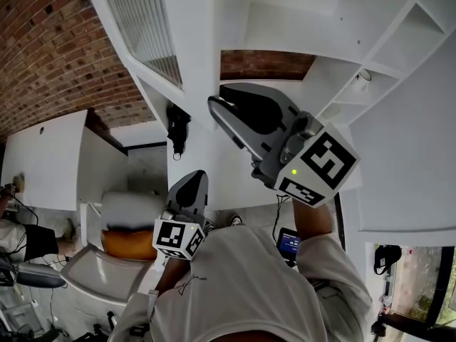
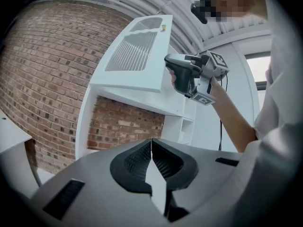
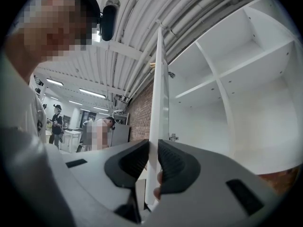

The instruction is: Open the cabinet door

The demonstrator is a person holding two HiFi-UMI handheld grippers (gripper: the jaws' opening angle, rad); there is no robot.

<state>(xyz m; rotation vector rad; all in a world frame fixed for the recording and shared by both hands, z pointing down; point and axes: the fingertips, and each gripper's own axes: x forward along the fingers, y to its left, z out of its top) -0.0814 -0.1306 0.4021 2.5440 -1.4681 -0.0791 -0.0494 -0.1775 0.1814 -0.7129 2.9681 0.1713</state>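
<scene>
Right gripper view: right tongs [image 3: 154, 148] clamped on cabinet door [image 3: 159, 93] edge | door open, shelves [image 3: 222, 79] exposed | left tongs [image 2: 151, 143] together, empty

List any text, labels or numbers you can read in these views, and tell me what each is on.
No readable words or numbers in any view.
Right cube on the right gripper: black-and-white square marker patterns, not text.
Left cube on the left gripper: the same kind of pattern.
Small lit screen: too small to read.
Cabinet door: plain white, no print.
</scene>
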